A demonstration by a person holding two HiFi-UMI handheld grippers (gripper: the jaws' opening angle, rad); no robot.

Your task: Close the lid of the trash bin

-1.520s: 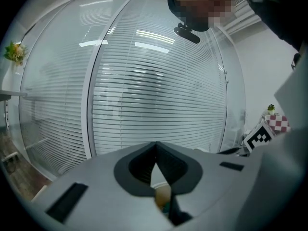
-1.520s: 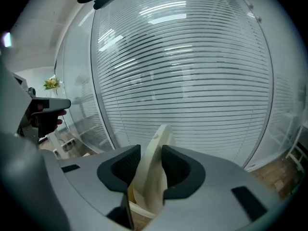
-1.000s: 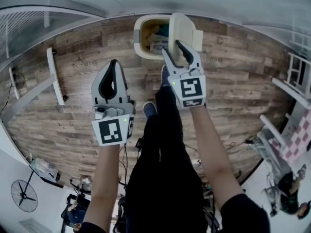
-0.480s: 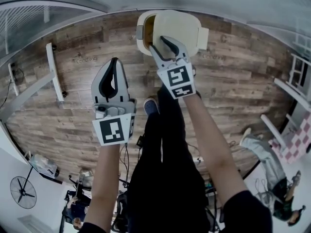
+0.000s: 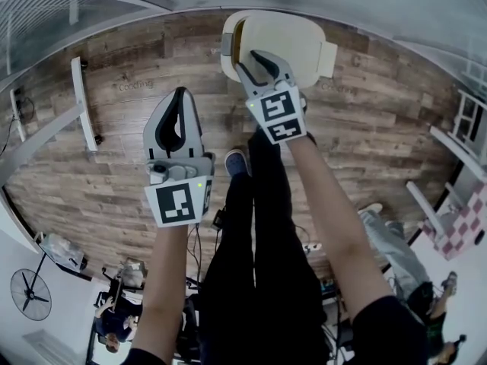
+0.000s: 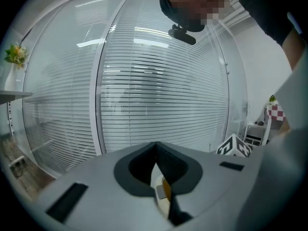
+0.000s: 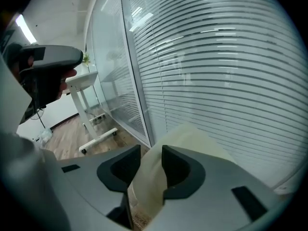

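Observation:
The cream trash bin (image 5: 228,55) stands on the wood floor at the top of the head view. Its lid (image 5: 285,40) is lowered over nearly all of the opening, leaving a narrow gap on the left side. My right gripper (image 5: 247,61) reaches to the lid's near edge. In the right gripper view the lid (image 7: 187,134) sits between the closing jaws of the right gripper (image 7: 151,153), and both pads touch it. My left gripper (image 5: 180,96) hangs over bare floor left of the bin, shut and empty; in its own view the left gripper's (image 6: 155,146) tips meet.
A glass wall with blinds (image 6: 159,81) runs right behind the bin. A white stand's leg (image 5: 84,105) lies on the floor at left, and white furniture (image 5: 456,150) stands at right. The person's shoe (image 5: 236,163) is just in front of the bin. Another person (image 5: 396,257) is at lower right.
The right gripper has brought the lid from standing upright down over the bin, hiding the rubbish inside, and has moved down and left with it. The left gripper has stayed put.

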